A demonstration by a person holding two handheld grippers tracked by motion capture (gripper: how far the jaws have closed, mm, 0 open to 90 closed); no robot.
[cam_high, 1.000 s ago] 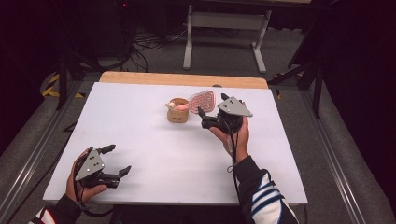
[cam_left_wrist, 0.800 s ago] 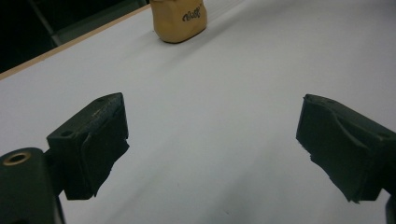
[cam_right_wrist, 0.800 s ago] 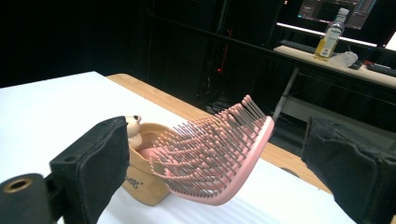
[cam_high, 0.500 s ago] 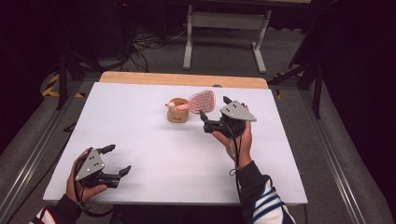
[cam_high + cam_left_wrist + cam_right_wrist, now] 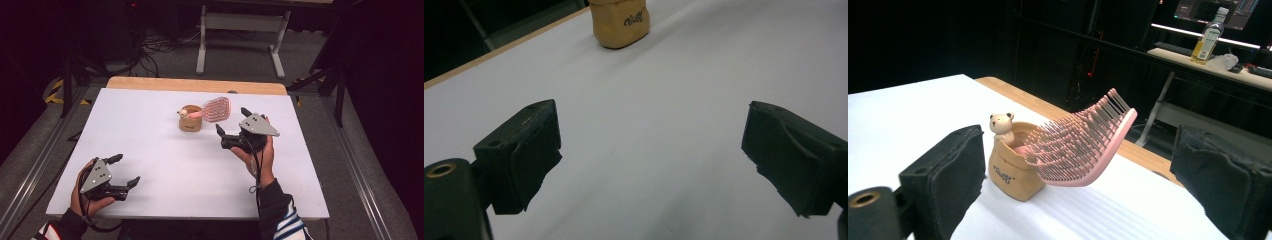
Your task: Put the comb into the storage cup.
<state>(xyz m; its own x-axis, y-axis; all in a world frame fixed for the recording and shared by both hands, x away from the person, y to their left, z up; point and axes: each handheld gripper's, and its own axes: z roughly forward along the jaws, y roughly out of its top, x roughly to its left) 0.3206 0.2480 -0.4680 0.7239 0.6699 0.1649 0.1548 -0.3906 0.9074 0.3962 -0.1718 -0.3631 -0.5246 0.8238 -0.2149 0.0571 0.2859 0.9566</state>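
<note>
My left gripper (image 5: 125,172) rests near the front left corner of the table (image 5: 150,125), which has a smooth, matte white top and a pale wooden strip along its far edge. The jaws are wide apart and hold nothing; in the left gripper view their black pads (image 5: 531,165) look like rough foam with torn edges.

My right gripper (image 5: 232,127) is farther forward on the right side, held in my hand (image 5: 260,155) a little above the table, with a flat grey three-cornered plate on top. Its jaws are also wide apart and empty, and they point toward the holder.

The holder (image 5: 1015,167) is a small tan cup shaped like a soft folded bag, with dark writing on the front and a little bear figure (image 5: 1001,126) at its rim. It stands upright in the far middle of the table. A pink hairbrush (image 5: 1080,142) stands in it with the handle inside; its oval head leans out to the right, covered with many thin bristles. The right gripper is near the brush but not touching it.
</note>
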